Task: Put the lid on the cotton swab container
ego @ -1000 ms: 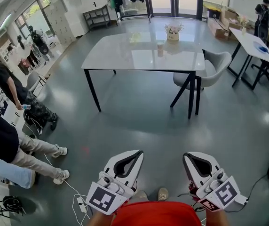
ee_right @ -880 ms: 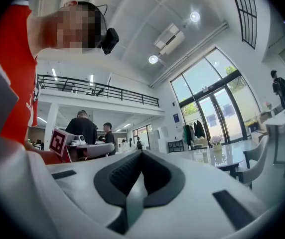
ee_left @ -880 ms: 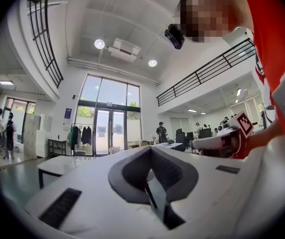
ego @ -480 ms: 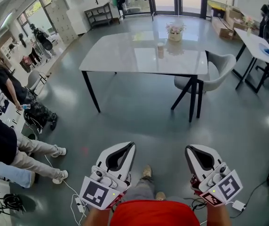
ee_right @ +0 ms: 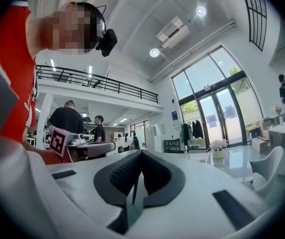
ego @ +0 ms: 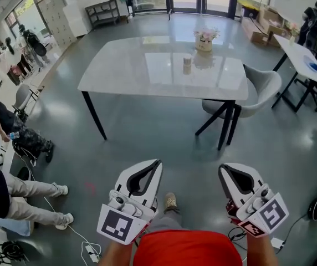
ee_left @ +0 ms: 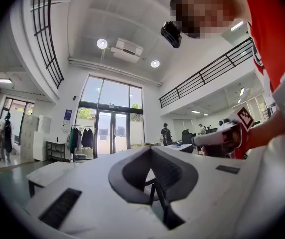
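Observation:
A small pale cylindrical container (ego: 187,64) stands on the white table (ego: 125,73), far ahead of me; whether it has a lid is too small to tell. In the head view my left gripper (ego: 157,163) is held low in front of my body with its jaws together and nothing between them. My right gripper (ego: 223,168) is beside it, also shut and empty. The left gripper (ee_left: 151,150) points up at the hall's glass doors. In its own view the right gripper (ee_right: 141,152) faces the table's far end.
A flower box (ego: 204,39) sits near the table's far edge. A grey chair (ego: 261,90) stands at the table's right side. People (ego: 3,123) stand and sit at the left. A second table (ego: 305,60) is at the right. Grey floor (ego: 158,143) lies between me and the table.
The table has come closer and shifted in the head view as I step forward. Both grippers stay shut and low in front of me.

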{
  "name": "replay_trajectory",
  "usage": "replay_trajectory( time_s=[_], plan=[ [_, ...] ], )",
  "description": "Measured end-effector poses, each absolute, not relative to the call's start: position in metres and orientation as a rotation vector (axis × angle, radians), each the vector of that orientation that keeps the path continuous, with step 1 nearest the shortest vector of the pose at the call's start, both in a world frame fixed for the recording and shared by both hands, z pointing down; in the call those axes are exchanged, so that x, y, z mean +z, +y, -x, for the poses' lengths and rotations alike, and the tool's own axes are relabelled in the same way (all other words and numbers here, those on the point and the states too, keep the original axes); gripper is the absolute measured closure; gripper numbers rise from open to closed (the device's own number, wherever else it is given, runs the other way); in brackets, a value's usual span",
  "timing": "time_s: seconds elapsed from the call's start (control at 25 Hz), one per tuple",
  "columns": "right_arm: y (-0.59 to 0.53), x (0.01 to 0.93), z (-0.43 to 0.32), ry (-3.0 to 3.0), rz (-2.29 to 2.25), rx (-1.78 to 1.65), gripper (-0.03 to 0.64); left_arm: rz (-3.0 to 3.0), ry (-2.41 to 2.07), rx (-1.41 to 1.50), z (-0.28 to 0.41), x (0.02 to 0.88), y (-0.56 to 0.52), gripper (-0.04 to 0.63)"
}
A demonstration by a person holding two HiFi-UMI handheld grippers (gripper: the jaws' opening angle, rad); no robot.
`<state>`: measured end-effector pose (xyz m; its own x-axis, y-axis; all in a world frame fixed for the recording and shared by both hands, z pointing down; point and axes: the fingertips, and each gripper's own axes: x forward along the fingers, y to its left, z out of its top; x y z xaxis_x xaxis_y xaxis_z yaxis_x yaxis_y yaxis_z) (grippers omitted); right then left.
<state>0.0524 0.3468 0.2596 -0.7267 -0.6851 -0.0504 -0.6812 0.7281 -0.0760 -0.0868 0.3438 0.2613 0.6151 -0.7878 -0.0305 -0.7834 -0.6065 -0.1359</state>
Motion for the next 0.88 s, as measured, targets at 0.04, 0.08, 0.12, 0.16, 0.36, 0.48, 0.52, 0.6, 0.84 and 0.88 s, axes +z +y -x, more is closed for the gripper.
replay_trajectory(
  time_s=[0.04, 0.08, 0.12, 0.16, 0.36, 0.48, 0.52, 0.6, 0.84, 0.88],
  plan=[
    [0.332, 0.258, -0.046, 2.855, 1.134, -0.076, 0.621, 2.691, 1.300, -0.051, 0.091, 0.258, 0.329, 0.575],
    [0.317, 0.256, -0.041, 2.857, 1.141, -0.074, 0.621, 2.684, 1.279, -0.056, 0.094, 0.256, 0.315, 0.575],
    [0.301, 0.255, -0.036, 2.856, 1.149, -0.075, 0.621, 2.682, 1.260, -0.063, 0.097, 0.255, 0.301, 0.575],
    [0.286, 0.255, -0.030, 2.853, 1.156, -0.078, 0.621, 2.687, 1.245, -0.071, 0.100, 0.255, 0.287, 0.575],
    [0.230, 0.252, 0.002, 2.844, 1.188, -0.069, 0.621, 2.761, 1.241, -0.080, 0.130, 0.263, 0.228, 0.575],
    [0.205, 0.254, 0.009, 2.841, 1.213, -0.076, 0.621, 2.796, 1.242, -0.081, 0.139, 0.269, 0.199, 0.575],
    [0.196, 0.256, 0.007, 2.838, 1.223, -0.086, 0.621, 2.804, 1.244, -0.087, 0.139, 0.271, 0.190, 0.575],
    [0.180, 0.259, 0.002, 2.831, 1.236, -0.108, 0.621, 2.812, 1.254, -0.089, 0.137, 0.276, 0.173, 0.575],
    [0.131, 0.266, -0.003, 2.828, 1.230, -0.131, 0.621, 2.805, 1.306, -0.109, 0.144, 0.286, 0.125, 0.575],
    [0.122, 0.266, -0.006, 2.828, 1.223, -0.134, 0.621, 2.802, 1.317, -0.114, 0.143, 0.285, 0.118, 0.575]
  ],
)
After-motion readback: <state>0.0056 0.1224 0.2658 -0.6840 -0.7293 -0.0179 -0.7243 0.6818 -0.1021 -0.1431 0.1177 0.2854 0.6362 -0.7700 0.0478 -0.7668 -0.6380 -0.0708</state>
